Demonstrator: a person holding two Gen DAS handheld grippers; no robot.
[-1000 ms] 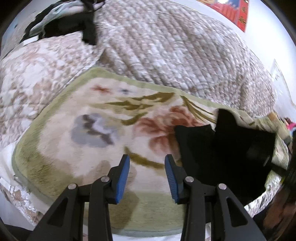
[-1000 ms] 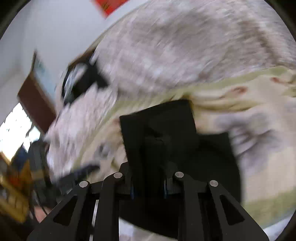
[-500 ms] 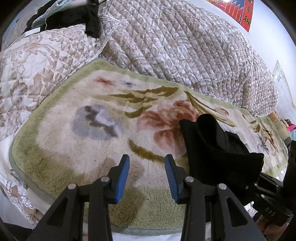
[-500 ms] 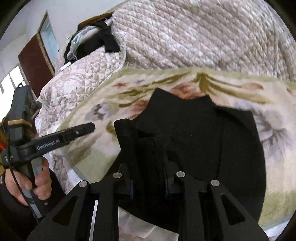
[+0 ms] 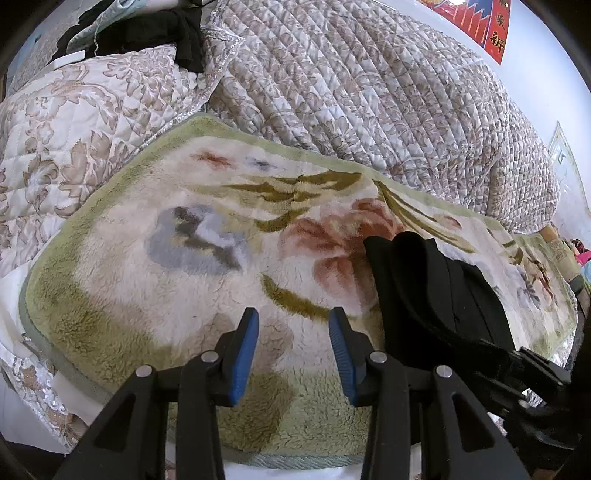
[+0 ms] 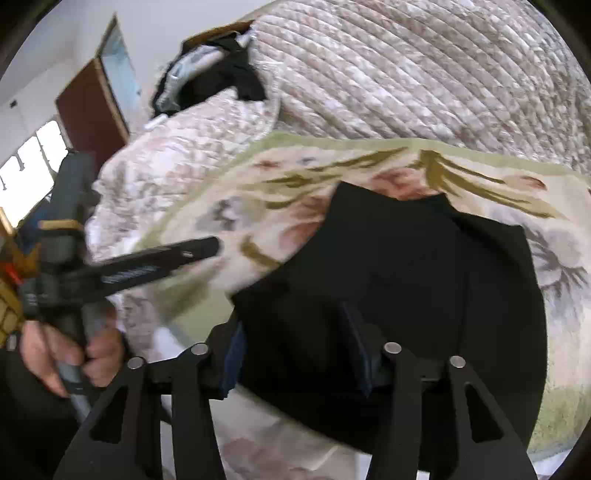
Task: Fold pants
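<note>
The black pants (image 6: 424, 280) lie folded in a flat pile on the flowered fleece blanket (image 6: 295, 173). My right gripper (image 6: 295, 347) is open, its blue pads spread over the near edge of the pile. In the left wrist view the pants (image 5: 436, 291) sit at the right, with the right gripper's black body (image 5: 532, 373) behind them. My left gripper (image 5: 293, 350) is open and empty over bare blanket (image 5: 192, 229), left of the pants. It also shows in the right wrist view (image 6: 159, 262), held by a hand.
A quilted bedspread (image 5: 351, 85) is bunched up behind the blanket. Dark clothes (image 5: 155, 29) lie at the far left corner. A red wall hanging (image 5: 476, 22) and a brown door (image 6: 92, 107) are in the background. The bed's near edge runs just below the grippers.
My right gripper has opened and let go of the pants' folded edge, which now lies flat on the pile. The left gripper has stayed open over the blanket.
</note>
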